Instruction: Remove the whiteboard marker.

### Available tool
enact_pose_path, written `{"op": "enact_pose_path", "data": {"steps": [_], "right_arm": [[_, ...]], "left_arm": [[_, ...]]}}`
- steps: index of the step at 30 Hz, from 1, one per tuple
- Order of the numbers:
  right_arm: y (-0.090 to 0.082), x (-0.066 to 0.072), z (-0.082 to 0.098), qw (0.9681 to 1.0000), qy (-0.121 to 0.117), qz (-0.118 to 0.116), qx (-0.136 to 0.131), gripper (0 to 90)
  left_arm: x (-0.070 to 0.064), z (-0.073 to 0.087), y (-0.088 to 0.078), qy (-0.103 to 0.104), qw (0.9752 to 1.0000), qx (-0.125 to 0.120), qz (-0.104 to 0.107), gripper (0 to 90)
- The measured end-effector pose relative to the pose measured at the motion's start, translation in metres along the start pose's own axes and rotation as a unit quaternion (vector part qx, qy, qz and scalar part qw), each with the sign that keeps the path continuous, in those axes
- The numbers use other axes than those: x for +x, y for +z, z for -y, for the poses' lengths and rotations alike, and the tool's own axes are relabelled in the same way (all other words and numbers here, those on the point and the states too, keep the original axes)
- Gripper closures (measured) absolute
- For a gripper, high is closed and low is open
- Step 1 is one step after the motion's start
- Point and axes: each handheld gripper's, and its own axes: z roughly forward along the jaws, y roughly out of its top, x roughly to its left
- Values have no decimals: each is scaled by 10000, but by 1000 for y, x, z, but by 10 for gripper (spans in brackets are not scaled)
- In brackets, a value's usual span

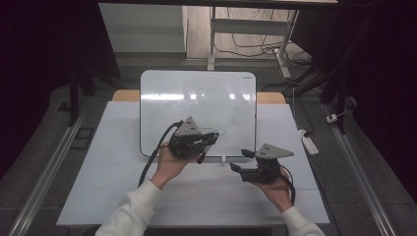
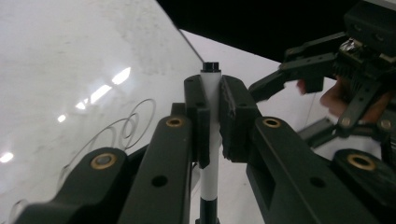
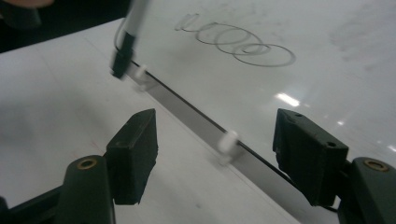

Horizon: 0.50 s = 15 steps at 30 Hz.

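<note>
Left gripper (image 1: 209, 142) clamps a white marker pen with black ends (image 2: 211, 88) at the glossy white rectangular whiteboard (image 1: 196, 98).
The marker sits over the whiteboard's lower edge, near a chain of looped circles drawn in thin dark line (image 3: 243, 43). The right gripper (image 1: 241, 160), jaws apart and holding nothing, hovers over the white counter (image 1: 113, 162) just beside the whiteboard's lower edge.

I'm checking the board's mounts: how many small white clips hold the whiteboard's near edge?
2 show. One white clip sits on the whiteboard edge between the right hand-held gripper's jaws; the other white clip lies farther along, beside the marker tip. More may be hidden elsewhere.
</note>
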Motion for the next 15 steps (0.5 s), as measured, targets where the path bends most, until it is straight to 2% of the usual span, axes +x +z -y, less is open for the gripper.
{"op": "enact_pose_path", "data": {"steps": [8,15], "right_arm": [[19,13,-15,9995,87,-248,170,344],[32,18,-21,9981,296,-463,283,425]], "left_arm": [[-14,-2,20,197,9998,87,25,819],[-15,0,23,222,9997,106,3,819]]}}
